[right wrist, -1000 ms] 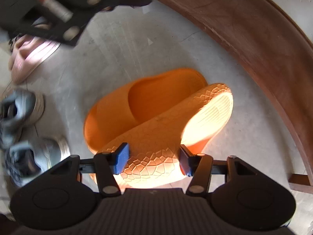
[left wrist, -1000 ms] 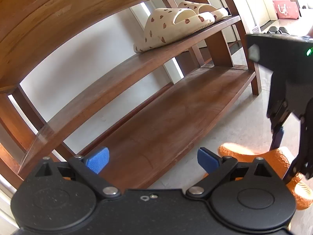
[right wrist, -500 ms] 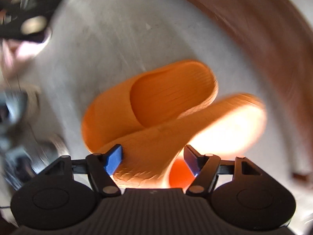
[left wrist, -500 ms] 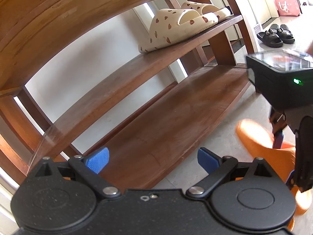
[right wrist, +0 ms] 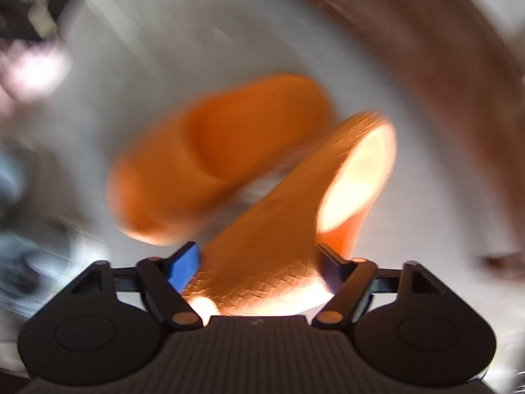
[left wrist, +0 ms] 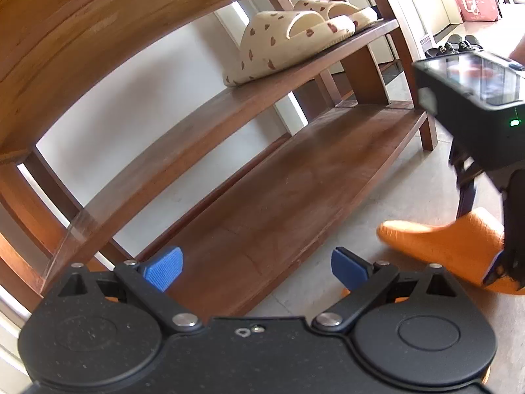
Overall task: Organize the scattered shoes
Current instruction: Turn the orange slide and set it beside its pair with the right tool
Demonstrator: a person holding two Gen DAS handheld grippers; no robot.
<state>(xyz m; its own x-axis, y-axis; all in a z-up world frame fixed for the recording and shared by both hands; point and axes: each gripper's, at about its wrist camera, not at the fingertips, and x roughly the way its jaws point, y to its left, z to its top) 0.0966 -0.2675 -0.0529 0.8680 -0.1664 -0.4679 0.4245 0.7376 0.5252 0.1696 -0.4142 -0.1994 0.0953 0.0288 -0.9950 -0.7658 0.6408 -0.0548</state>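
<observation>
Both handheld grippers are matte black with round pivot housings, silver screws and blue ribbed fingers [left wrist: 164, 267]; one body carries a green light.

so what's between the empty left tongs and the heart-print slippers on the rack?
Left wrist view: nothing but bare wooden shelf boards from the open left tongs to the cream heart-print slippers.

Right claw [right wrist: 259, 267] clamps orange slipper [right wrist: 272, 262]; second orange slipper [right wrist: 210, 161] beside, blurred

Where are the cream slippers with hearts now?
In the left wrist view, the cream slippers sit on the rack's middle shelf, toward its far right end.
</observation>
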